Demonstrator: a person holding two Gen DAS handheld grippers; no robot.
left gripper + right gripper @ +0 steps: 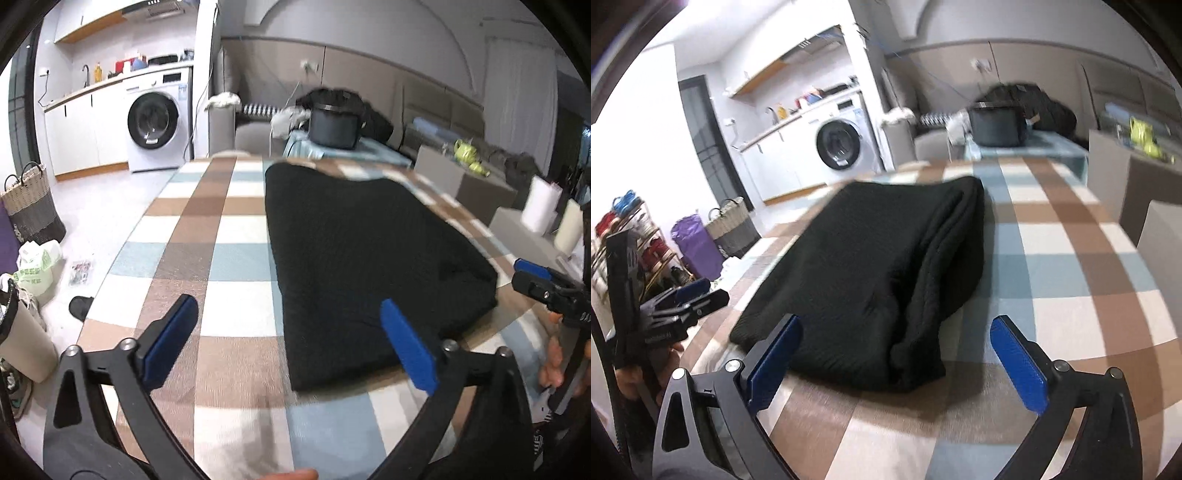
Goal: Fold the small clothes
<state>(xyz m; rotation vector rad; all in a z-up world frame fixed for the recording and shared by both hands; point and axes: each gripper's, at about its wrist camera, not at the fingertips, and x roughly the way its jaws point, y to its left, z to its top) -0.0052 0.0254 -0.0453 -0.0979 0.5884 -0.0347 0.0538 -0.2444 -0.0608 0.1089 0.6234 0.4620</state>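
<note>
A black knit garment [369, 258] lies folded into a thick rectangle on the checked tablecloth [207, 229]. In the right wrist view the garment [871, 266] shows stacked layers along its right edge. My left gripper [295, 339] is open and empty, its blue pads wide apart above the near left corner of the garment. My right gripper [897, 354] is open and empty, just in front of the garment's near edge. The right gripper also shows at the right edge of the left wrist view [535, 277]; the left one shows at the left of the right wrist view [683, 302].
A dark pot [334, 125] stands on a light blue surface beyond the table's far end. A washing machine [155, 122], a woven basket [31, 206], bags and a slipper [81, 306] are on the floor to the left. Grey boxes [461, 173] stand to the right.
</note>
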